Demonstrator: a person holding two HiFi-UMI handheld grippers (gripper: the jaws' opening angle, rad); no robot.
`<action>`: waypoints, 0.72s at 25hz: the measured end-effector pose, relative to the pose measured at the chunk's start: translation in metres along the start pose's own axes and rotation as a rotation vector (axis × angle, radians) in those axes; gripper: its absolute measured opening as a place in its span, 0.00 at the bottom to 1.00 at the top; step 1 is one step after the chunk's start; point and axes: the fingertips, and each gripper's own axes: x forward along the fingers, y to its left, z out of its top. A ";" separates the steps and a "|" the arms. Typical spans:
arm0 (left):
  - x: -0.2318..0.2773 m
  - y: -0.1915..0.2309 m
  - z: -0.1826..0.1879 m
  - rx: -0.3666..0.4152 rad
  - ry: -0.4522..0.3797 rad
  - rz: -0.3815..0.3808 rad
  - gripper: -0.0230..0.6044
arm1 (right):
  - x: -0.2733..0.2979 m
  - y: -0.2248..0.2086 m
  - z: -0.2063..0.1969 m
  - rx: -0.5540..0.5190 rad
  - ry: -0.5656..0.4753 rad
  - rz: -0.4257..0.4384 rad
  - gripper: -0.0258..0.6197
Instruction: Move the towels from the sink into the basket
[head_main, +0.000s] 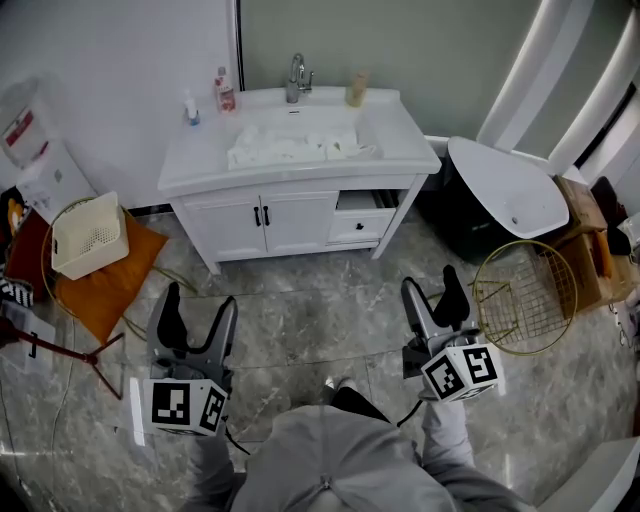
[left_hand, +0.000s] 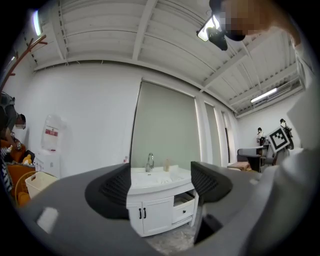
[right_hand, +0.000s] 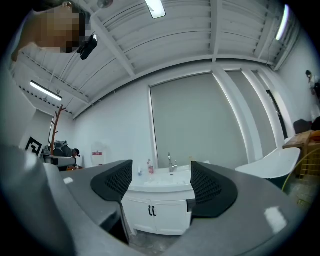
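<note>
1. The white counter (head_main: 190, 165) stands well apart from the person, and its sink (head_main: 330, 112) is out of reach of both grippers. Its drawer (head_main: 360, 215) hangs open at the lower right, so a gripper or a trailing towel could catch on it during the approach.
2. Two baskets sit on the floor: a gold wire basket (head_main: 525, 295) to the right and a white basket (head_main: 90, 238) to the left. The task names only one, so the load could end up in the wrong one.
3. The towels (head_main: 295, 148) lie crumpled in the sink as one pale heap. There are possibly several, though the count is unclear from here. A pinch on the top fold may lift only one, or drag the rest over the rim onto the floor.
4. The left gripper (head_main: 199, 298) and right gripper (head_main: 431, 280) both have their jaws spread wide with nothing between them.
5. A faucet (head_main: 297, 78), pink bottle (head_main: 225, 92) and cup (head_main: 356, 88) ring the sink, and a careless reach could topple them.
</note>
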 end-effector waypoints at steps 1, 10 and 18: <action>0.004 0.001 0.000 0.006 0.004 -0.009 0.68 | 0.002 -0.002 -0.001 0.001 -0.001 -0.008 0.57; 0.069 0.007 -0.012 0.030 0.017 -0.045 0.68 | 0.061 -0.028 -0.015 0.018 0.013 -0.010 0.57; 0.167 0.023 -0.015 0.051 0.026 0.022 0.68 | 0.172 -0.078 -0.019 0.025 0.017 0.045 0.57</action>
